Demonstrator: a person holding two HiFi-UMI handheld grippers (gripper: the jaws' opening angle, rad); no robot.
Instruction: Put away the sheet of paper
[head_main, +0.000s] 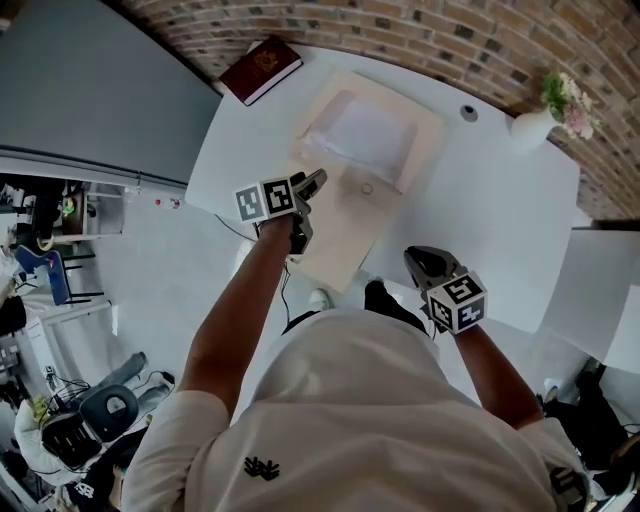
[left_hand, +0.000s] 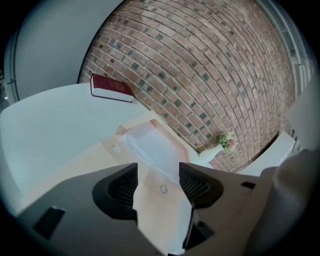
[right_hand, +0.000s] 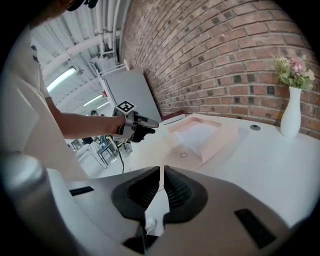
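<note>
The white sheet of paper (head_main: 365, 135) lies on the far half of a beige envelope (head_main: 345, 225) in the middle of the white table (head_main: 500, 230). A beige margin shows around the sheet on its far, left and right sides. Its near edge ends just short of the envelope's round button clasp (head_main: 367, 188). Whether that edge is tucked into the envelope's mouth or only rests on top cannot be told.

The left tool (head_main: 315, 180) is over the envelope's left edge, about level with the clasp. Its jaws stand well apart with nothing between them, and the left gripper view shows the envelope and clasp through the gap. Whether a jaw touches the envelope is unclear.

The right tool (head_main: 425, 262) hangs near the table's near edge, right of the envelope and apart from it. Its jaws are drawn together to a thin slit and hold nothing.

A dark red book (head_main: 260, 68) lies at the far left corner of the table. A white vase (head_main: 532, 128) of flowers stands at the far right by the brick wall (head_main: 430, 35), with a small grey round disc (head_main: 469, 113) between vase and envelope.
</note>
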